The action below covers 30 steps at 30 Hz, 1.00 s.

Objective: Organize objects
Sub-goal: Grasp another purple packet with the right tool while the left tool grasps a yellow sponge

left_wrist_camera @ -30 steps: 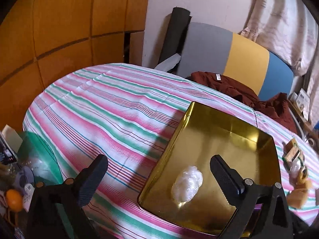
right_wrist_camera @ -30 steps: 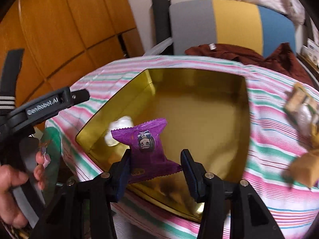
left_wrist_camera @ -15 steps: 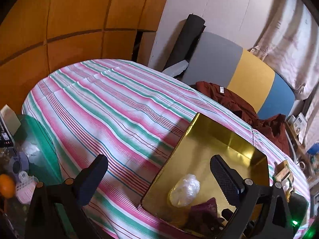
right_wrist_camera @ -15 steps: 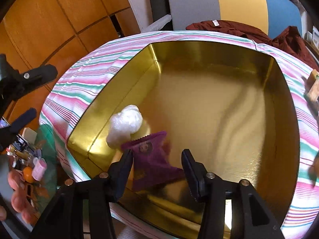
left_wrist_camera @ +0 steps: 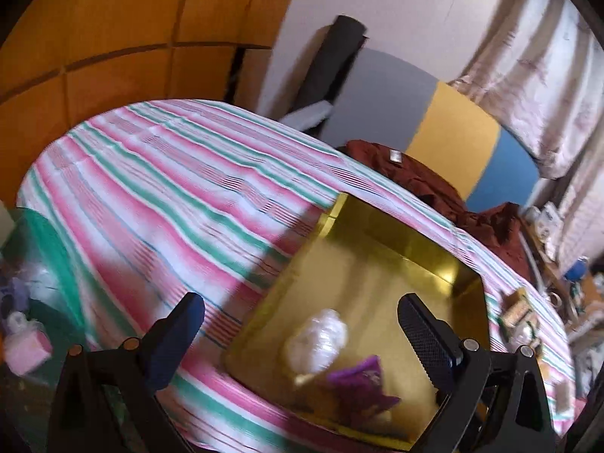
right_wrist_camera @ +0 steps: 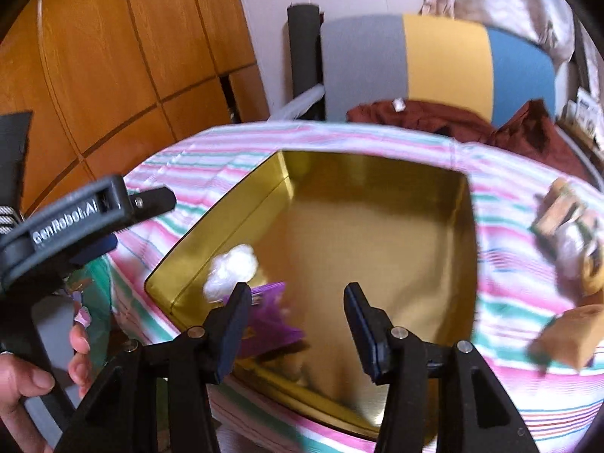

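Both tongs gape with nothing between them — the right tongs (right_wrist_camera: pixel 296 324) over the gold tray (right_wrist_camera: pixel 377 162) on the striped worktop (left_wrist_camera: pixel 158 173), the left tongs (left_wrist_camera: pixel 298 324) beside it. The purple packet (left_wrist_camera: pixel 358 381) lies in the tray's near corner, just beside the white bundle (left_wrist_camera: pixel 317 339).

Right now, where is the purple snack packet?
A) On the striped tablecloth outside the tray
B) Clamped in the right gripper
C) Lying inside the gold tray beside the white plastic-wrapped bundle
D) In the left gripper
C: the purple snack packet lies on the floor of the gold tray next to the white plastic-wrapped bundle, and the right gripper and left gripper are both open and empty.
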### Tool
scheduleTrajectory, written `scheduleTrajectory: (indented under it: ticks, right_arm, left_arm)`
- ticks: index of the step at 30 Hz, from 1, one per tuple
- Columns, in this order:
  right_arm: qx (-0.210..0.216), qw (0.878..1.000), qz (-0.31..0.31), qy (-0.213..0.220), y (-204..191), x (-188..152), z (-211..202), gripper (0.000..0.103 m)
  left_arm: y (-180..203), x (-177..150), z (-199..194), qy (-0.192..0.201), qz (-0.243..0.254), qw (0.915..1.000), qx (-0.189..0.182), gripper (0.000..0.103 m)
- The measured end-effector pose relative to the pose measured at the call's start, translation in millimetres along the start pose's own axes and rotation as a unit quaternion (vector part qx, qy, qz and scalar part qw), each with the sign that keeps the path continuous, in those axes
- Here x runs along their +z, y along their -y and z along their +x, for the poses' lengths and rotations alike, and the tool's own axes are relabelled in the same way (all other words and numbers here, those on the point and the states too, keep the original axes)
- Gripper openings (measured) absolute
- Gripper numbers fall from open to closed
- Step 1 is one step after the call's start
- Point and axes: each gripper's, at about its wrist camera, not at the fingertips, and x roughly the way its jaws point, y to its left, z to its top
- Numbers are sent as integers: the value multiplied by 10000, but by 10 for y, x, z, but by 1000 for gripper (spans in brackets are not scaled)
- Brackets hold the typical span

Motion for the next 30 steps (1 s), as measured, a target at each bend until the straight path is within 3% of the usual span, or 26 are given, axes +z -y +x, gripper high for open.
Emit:
scheduleTrajectory:
  ticks: [8,21,24,27,30]
  right_arm:
    - [-357,9982,450,194,472,-121,-292,52]
    - [-1231,9847,1212,240,1272,-442,-627,52]
    - [-1669,9714,1594,563,1499,-553,-823,52]
    - [-2226,9442,2204,1018,1791,-691,-1070,52]
    - [-2567,9211,2747,1009,2148,-788,-1155,52]
  left_arm:
    - [405,-228,25,-237,530,9959,-701,103]
    - [912,-573,-49,-455,1415,9810,-1244,103]
    - [981,-629,-61,-513,1512,9772,-1398,103]
    - [1046,-676,-79,-551,1600,9739,-1510,103]
    - [1099,-719,-104,-556,1645,9724,-1561,103]
